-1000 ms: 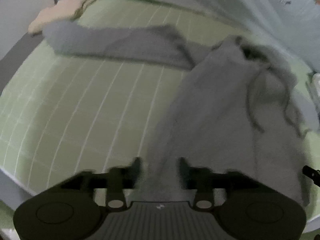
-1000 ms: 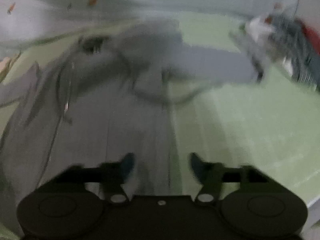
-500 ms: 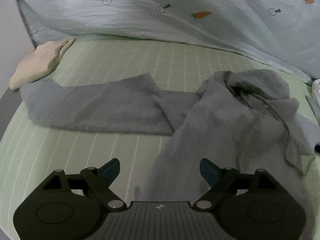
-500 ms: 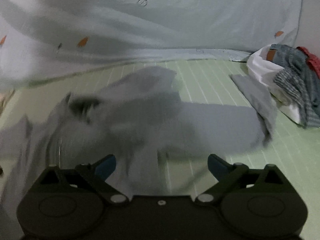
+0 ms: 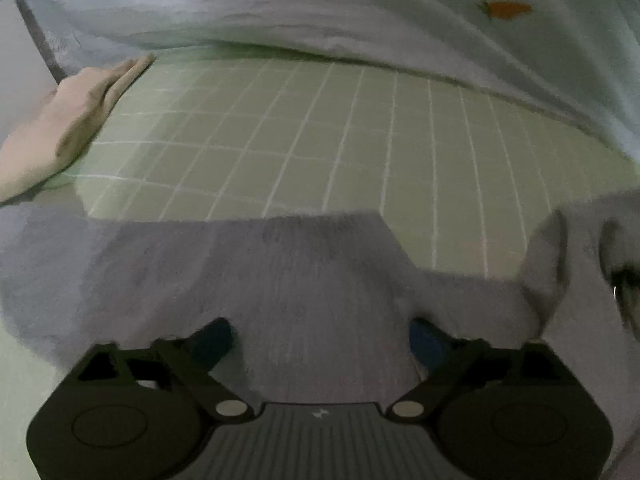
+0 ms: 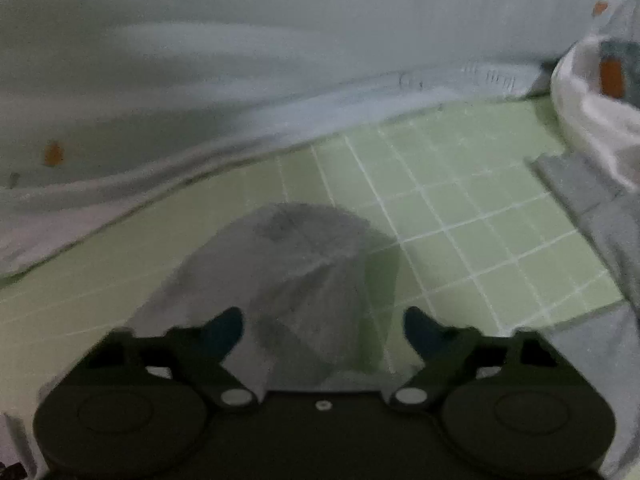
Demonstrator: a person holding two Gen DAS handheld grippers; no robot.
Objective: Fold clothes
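A grey hooded sweatshirt lies spread on a green checked sheet. In the left wrist view its left sleeve (image 5: 248,268) stretches across the frame, and the hood opening (image 5: 616,268) shows at the right edge. My left gripper (image 5: 322,338) hovers open just over the sleeve, nothing between its fingers. In the right wrist view the grey hood (image 6: 296,264) lies rounded on the sheet. My right gripper (image 6: 322,328) stands open above it, holding nothing. The right sleeve (image 6: 592,216) runs along the right side.
A pale blue quilt (image 5: 320,8) with carrot prints is bunched along the far side of the green sheet (image 5: 320,132). A cream garment (image 5: 60,120) lies at the far left. A pile of white and denim clothes (image 6: 600,92) sits at the far right.
Both grippers let go of the sweatshirt's lower part and opened wide. They moved forward: the left now over the left sleeve, the right now over the hood.
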